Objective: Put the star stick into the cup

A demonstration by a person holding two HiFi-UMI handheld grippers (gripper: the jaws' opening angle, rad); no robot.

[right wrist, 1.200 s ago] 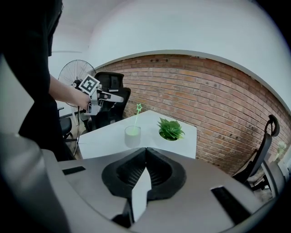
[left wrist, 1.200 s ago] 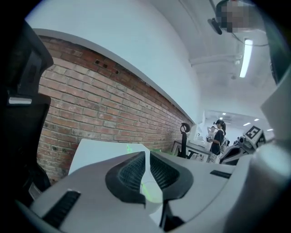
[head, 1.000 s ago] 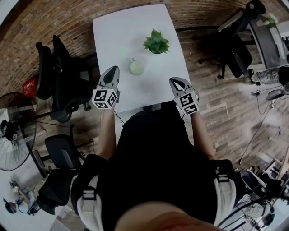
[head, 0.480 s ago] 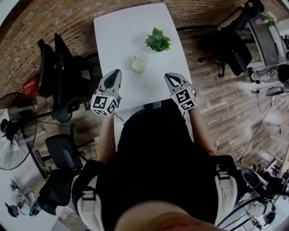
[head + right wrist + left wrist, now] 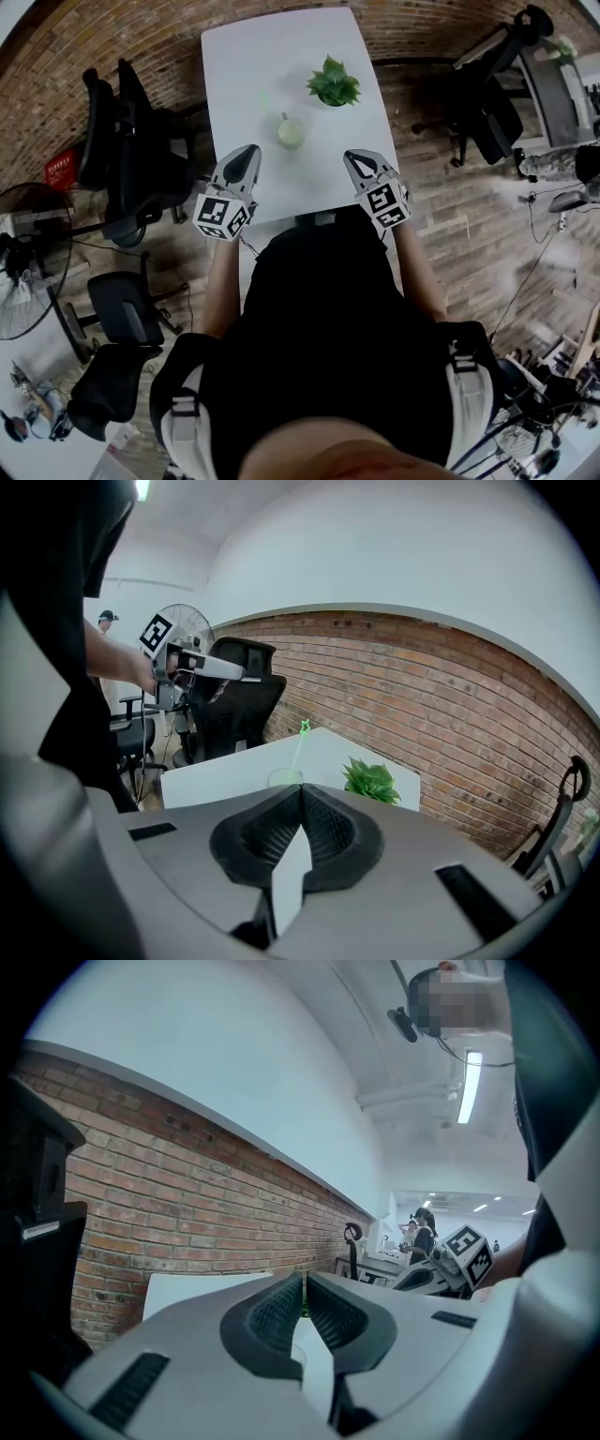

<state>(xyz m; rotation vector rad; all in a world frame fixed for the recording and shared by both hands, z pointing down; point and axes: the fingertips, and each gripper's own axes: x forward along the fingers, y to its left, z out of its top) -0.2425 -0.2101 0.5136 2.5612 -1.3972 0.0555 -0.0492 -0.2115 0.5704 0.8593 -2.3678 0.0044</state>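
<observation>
A clear cup (image 5: 291, 132) stands mid-table, and the thin green star stick (image 5: 300, 747) stands in it, leaning with its star end up. The right gripper view shows the cup (image 5: 285, 777) just beyond my jaws. My left gripper (image 5: 247, 151) hovers over the table's near left part, short of the cup, jaws shut and empty. My right gripper (image 5: 358, 157) hovers over the near right part, also shut with nothing held. In the left gripper view the left gripper (image 5: 306, 1283) has its pads together, and only a green sliver shows behind them.
A small green potted plant (image 5: 334, 83) stands on the white table (image 5: 258, 56) just beyond and right of the cup. Black office chairs (image 5: 131, 150) crowd the table's left side, another chair (image 5: 492, 103) stands at the right, and a fan (image 5: 28, 281) at far left.
Both grippers have shifted slightly inward over the table's near edge, staying shut. The star stick stays in the cup.
</observation>
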